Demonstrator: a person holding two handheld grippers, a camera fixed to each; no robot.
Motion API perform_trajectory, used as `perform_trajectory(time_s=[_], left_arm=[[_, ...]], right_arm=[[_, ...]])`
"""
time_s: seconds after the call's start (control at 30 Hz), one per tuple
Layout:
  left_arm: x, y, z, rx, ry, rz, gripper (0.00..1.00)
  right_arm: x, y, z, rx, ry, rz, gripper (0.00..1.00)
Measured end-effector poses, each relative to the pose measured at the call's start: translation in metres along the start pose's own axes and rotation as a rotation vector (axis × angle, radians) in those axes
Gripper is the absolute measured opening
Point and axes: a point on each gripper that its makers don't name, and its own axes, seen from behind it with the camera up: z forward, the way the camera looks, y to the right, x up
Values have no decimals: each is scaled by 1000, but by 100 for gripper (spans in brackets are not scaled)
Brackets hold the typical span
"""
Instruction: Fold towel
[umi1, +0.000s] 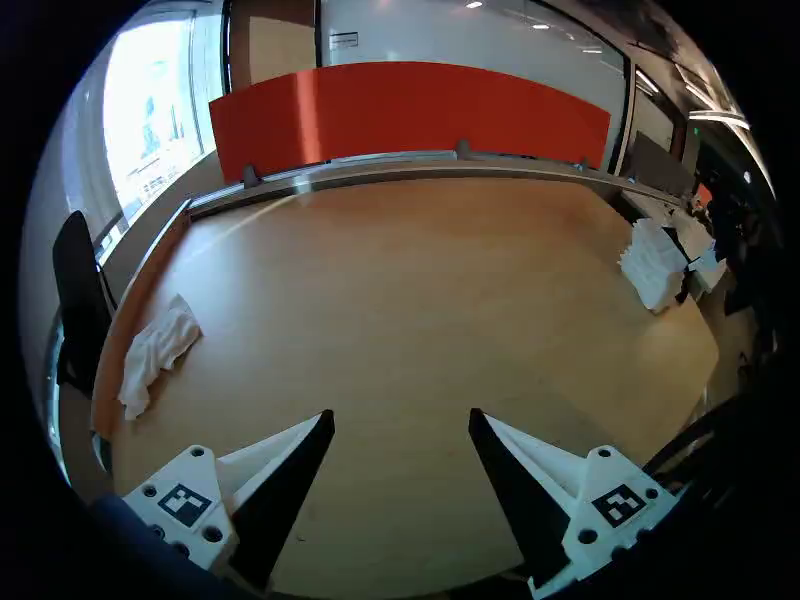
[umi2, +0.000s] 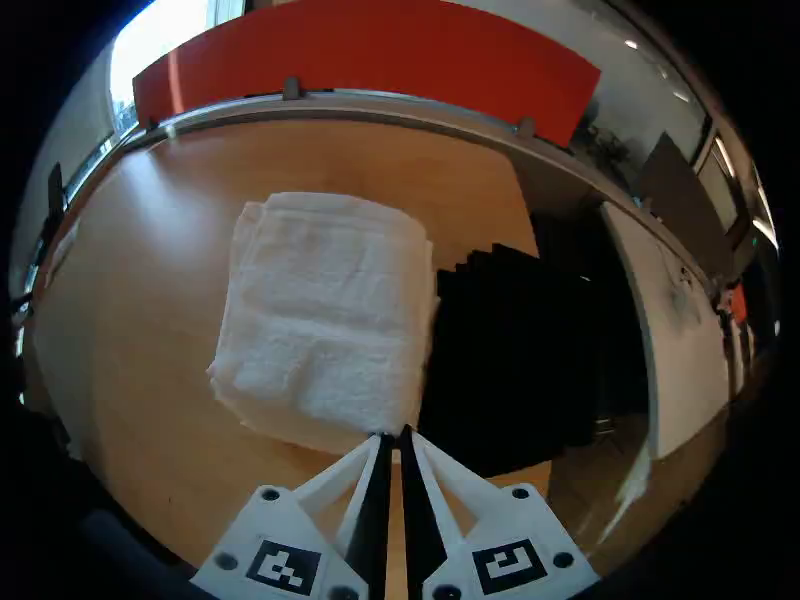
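My left gripper (umi1: 400, 425) holds its jaws spread wide above the light wooden tabletop (umi1: 400, 300); my right gripper (umi2: 393, 437) has jaws pressed together, tips at the near edge of the folded white terry towel (umi2: 320, 310)

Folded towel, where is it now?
In the right gripper view, the folded towel lies on the table by its right edge, just beyond the tips of the right gripper.
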Motion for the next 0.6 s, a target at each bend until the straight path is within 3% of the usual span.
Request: perform_trajectory(time_s=[0.4, 0.6], left_arm=[[0, 3, 2, -2, -4, 3, 100], [2, 2, 3, -3, -1, -1, 100]], right_arm=[[-5, 0, 9, -7, -8, 8, 6], [-3, -1, 6, -12, 5, 0, 14]])
